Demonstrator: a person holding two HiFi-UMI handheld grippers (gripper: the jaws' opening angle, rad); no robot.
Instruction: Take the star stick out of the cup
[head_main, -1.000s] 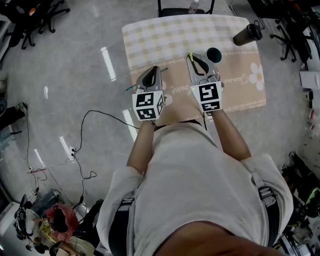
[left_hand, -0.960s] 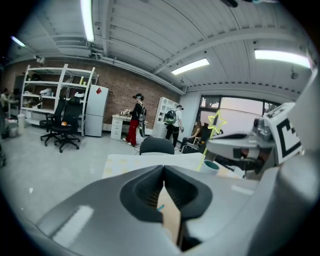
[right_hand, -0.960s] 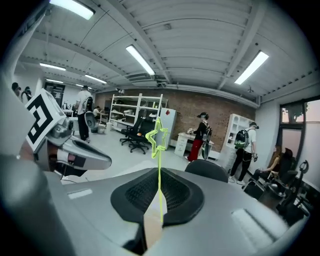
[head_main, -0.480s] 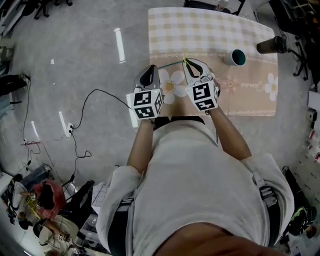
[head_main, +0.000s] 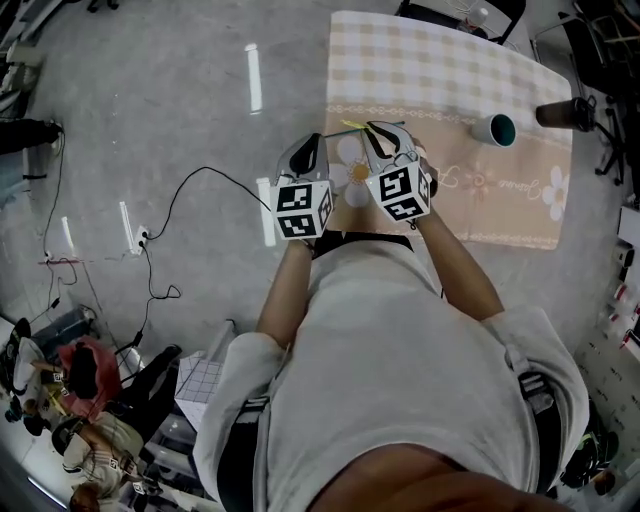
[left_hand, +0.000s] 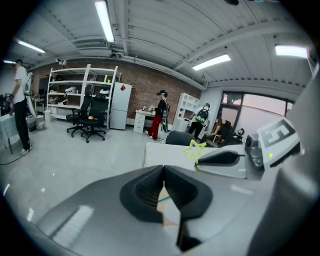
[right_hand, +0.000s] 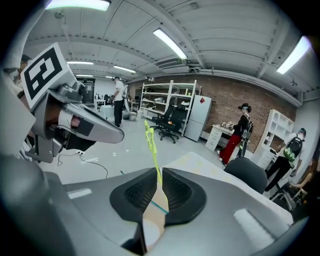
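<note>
A yellow-green star stick (right_hand: 151, 145) stands up between the jaws of my right gripper (right_hand: 155, 171), which are opening while their tips still touch it. From above, the stick (head_main: 352, 125) juts left out of my right gripper (head_main: 378, 128) over the cloth's left part. The white cup (head_main: 494, 129) with a teal inside stands far off to the right. My left gripper (head_main: 312, 142) hovers beside the right one at the table's left edge, its jaws (left_hand: 163, 168) shut with nothing between them. It sees the star (left_hand: 194, 148) at the right gripper's tip. A thin teal stick (right_hand: 160, 205) shows below.
A dark tumbler (head_main: 558, 113) lies at the table's right edge past the cup. The table's left edge (head_main: 330, 90) runs just beside my left gripper. A black cable (head_main: 190, 190) snakes over the grey floor on the left. A chair (head_main: 440, 12) stands behind the table.
Both grippers have moved left, away from the cup, the right one carrying the star stick from beside the cup to the cloth's left part.
</note>
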